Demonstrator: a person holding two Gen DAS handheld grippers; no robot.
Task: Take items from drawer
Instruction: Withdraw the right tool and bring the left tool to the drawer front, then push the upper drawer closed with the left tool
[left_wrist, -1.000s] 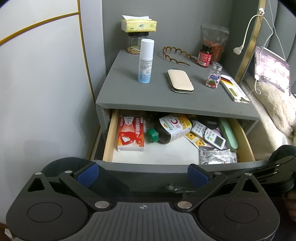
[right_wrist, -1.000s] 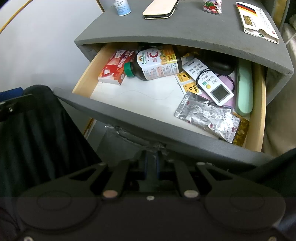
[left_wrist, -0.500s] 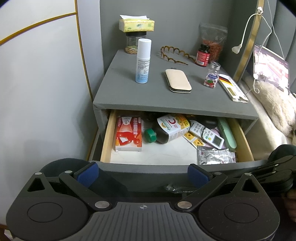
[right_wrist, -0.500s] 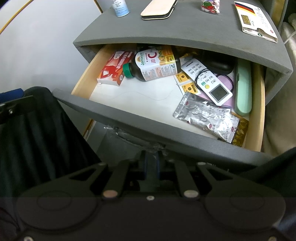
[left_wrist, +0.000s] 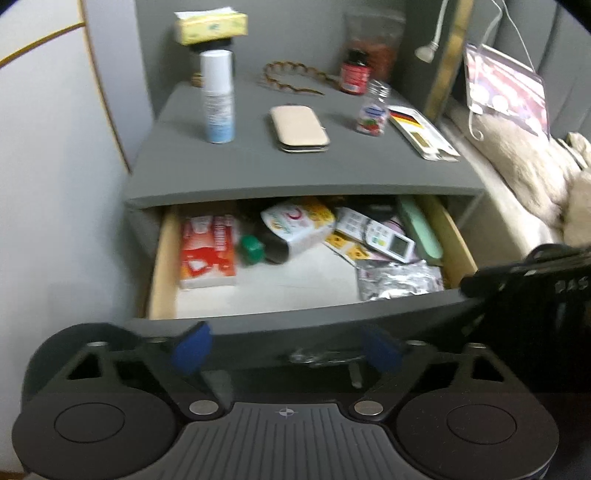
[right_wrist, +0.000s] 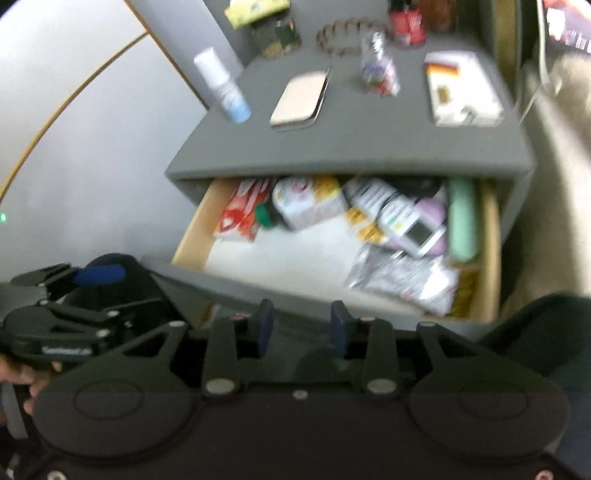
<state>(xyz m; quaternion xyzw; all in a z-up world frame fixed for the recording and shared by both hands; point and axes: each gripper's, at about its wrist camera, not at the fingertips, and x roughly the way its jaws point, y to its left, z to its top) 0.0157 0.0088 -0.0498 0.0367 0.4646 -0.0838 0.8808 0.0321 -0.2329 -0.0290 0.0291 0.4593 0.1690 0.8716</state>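
Drawer (left_wrist: 295, 288) stands pulled out ahead of both grippers; left gripper (left_wrist: 286, 345) spread wide and empty, right gripper (right_wrist: 301, 326) parted narrowly and empty, both just short of the drawer front (right_wrist: 258, 291). Contents crowd the far half: red box (left_wrist: 208, 251) ahead-left, green-capped bottle (left_wrist: 288, 232) centre, remote (right_wrist: 410, 221) and foil blister pack (left_wrist: 399, 278) ahead-right. Risks, judged: fingers catching the front panel on entry, or the flat foil pack slipping a pinch; the overlapping remote may drag its neighbours.

One drawer (left_wrist: 295, 325), two bottles, one remote (left_wrist: 388, 242).
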